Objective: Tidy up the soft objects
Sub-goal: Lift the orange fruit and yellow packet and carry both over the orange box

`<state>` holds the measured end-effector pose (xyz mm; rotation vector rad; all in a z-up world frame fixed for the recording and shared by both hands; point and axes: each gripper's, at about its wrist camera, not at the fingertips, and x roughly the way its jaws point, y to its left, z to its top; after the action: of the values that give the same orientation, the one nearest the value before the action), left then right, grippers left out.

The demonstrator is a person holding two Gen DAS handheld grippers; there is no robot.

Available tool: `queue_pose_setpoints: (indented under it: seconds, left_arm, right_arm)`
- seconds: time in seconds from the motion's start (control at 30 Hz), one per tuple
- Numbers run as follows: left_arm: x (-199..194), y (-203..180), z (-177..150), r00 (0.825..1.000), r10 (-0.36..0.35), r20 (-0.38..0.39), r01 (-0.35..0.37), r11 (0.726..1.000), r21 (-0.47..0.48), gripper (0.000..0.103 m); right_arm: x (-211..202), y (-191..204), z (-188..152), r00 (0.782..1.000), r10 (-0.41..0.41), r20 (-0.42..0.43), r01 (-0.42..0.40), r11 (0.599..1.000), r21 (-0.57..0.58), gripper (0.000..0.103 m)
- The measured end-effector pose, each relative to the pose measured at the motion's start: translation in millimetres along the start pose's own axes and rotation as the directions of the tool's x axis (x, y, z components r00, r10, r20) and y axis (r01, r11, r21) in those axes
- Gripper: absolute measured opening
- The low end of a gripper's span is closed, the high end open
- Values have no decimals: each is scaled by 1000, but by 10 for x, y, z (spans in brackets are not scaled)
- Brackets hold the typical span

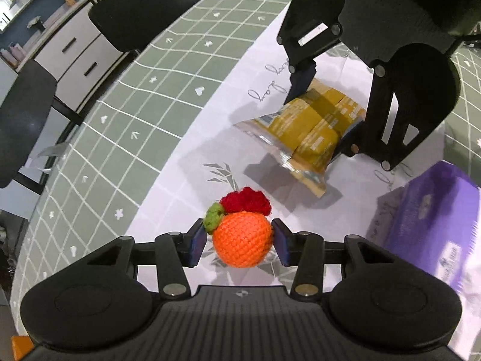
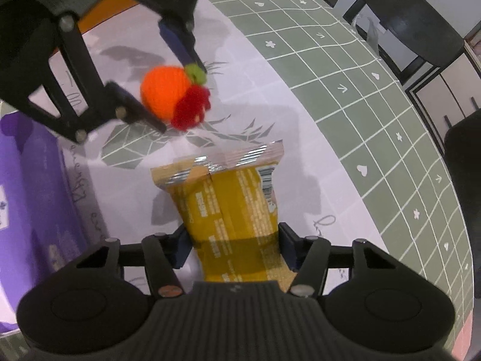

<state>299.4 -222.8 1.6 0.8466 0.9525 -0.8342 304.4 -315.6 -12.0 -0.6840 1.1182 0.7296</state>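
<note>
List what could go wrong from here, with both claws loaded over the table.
1. The left claw pinches the round crochet fruit only at its sides, so it may roll out.
2. The right claw holds the yellow packet by one end; the free end could sag or slip.
3. The claws sit close together, so they may collide near the purple box.

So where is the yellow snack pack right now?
The yellow snack pack is clamped in the right gripper, lifted above the white mat, between the crocheted orange and purple box.
</note>
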Motion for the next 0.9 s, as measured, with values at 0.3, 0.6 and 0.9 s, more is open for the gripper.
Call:
queue_pose_setpoints:
  seconds: [0.3, 0.6, 0.9]
  left_arm:
    - [-482, 18, -184, 998, 46, 39, -46, 999, -16, 53]
    - [-1083, 172, -642, 990, 123, 73, -117, 990, -80, 53]
    - [-1665, 313, -1358, 977, 199, 82, -183, 969, -165, 53]
  right_arm:
    - [-393, 206, 44, 998, -59, 0, 59, 998, -23, 57]
    - [-857, 541, 336, 993, -115, 12, 116, 990, -83, 57]
    - [-1113, 1067, 989, 990, -133, 38, 138, 971, -195, 57]
